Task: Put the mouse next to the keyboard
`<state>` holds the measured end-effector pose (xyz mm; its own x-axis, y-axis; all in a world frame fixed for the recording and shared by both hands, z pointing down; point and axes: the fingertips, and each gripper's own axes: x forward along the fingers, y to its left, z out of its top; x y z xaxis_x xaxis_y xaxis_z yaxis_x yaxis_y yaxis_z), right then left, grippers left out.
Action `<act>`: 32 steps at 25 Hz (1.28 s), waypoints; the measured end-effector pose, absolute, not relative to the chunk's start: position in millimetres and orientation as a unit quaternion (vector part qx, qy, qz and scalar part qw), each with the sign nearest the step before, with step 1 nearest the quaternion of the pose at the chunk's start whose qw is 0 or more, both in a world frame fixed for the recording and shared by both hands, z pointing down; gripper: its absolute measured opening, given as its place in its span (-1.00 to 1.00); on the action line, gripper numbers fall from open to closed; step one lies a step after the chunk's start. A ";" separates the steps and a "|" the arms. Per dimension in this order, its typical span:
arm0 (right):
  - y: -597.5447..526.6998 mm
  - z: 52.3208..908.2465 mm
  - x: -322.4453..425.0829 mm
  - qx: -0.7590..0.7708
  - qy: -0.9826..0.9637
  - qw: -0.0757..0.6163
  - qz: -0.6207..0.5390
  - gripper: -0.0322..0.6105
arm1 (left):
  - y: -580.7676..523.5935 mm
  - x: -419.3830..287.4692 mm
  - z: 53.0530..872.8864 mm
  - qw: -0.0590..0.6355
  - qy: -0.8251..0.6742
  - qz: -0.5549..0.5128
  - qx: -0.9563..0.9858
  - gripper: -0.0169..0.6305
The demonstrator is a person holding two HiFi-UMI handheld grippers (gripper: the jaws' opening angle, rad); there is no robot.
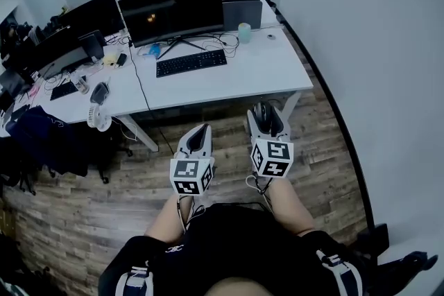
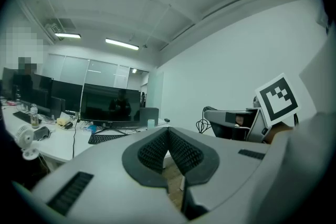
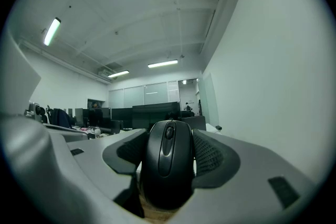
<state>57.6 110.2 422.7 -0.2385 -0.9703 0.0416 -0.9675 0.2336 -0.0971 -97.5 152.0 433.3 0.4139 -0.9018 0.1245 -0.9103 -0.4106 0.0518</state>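
Note:
A black mouse [image 3: 168, 160] sits clamped between the pads of my right gripper [image 3: 169, 145], wheel end pointing away. In the head view that mouse [image 1: 262, 112] shows between the tips of the right gripper [image 1: 267, 114], held over the wooden floor just short of the white desk [image 1: 270, 69]. The black keyboard [image 1: 191, 62] lies on the desk in front of the wide monitor [image 1: 173, 10], well ahead and to the left. My left gripper [image 1: 199, 134] hangs beside the right one, its pads meeting with nothing between them. From the left gripper view the keyboard [image 2: 107, 138] is far off.
A pale cup [image 1: 244, 32] and a grey box [image 1: 242, 12] stand at the desk's back right, with cables beside the monitor stand. The neighbouring desk at left carries clutter and a small white fan [image 1: 98, 117]. A white wall [image 1: 374, 45] runs along the right.

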 end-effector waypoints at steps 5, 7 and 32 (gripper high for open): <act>94.8 424.3 70.6 -0.603 0.797 0.016 -0.043 0.00 | 139.6 -79.5 439.9 0.055 -0.543 0.036 0.837 -0.91; 91.8 421.6 73.7 -0.597 0.801 0.021 -0.035 0.00 | 135.5 -77.4 444.1 0.058 -0.547 0.039 0.834 -0.91; -60.6 446.4 93.6 -0.604 0.796 0.003 -0.051 0.00 | -33.7 -62.1 463.6 0.068 -0.544 0.047 0.835 -0.91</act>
